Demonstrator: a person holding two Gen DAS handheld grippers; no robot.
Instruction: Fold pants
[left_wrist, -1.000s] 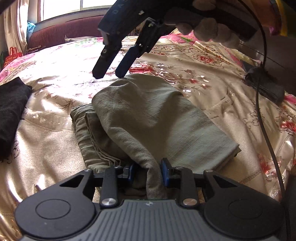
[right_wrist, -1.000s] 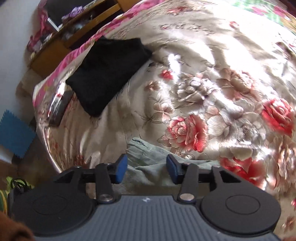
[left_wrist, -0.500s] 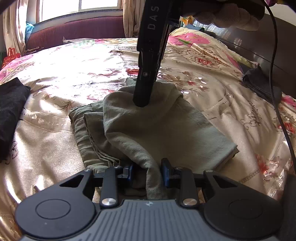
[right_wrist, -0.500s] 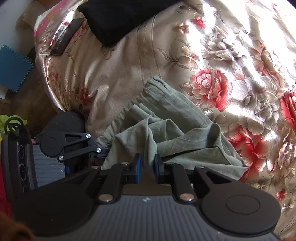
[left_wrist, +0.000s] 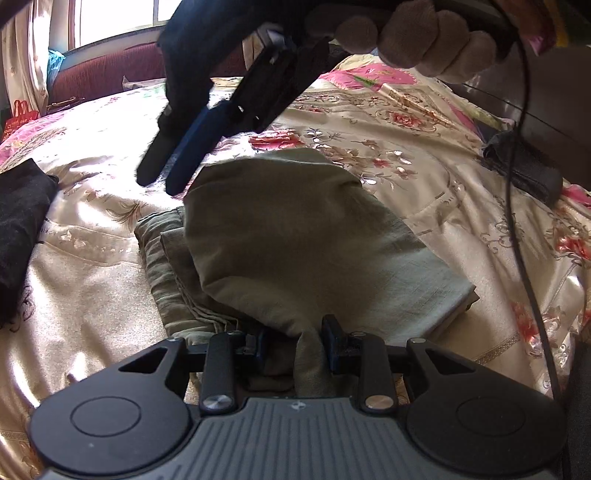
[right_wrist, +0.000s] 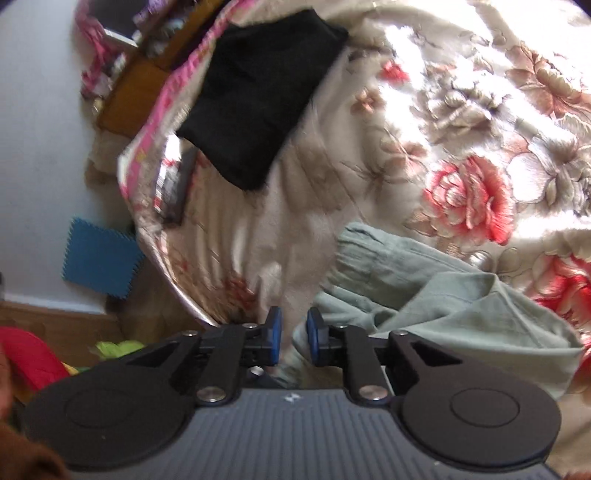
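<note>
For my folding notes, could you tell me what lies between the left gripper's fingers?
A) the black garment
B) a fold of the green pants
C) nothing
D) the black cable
B: in the left wrist view, a fold of the green pants runs down between the left gripper fingers.

Right claw (right_wrist: 293, 338) beside green pants (right_wrist: 443, 295) on bedspread (right_wrist: 443, 110).

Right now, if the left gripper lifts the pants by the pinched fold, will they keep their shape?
Probably not: the pants sag in soft creases where the left gripper pinches them, so they look floppy. The thin cloth seems light. The stacked layers on the glossy bedspread may slide apart.
</note>
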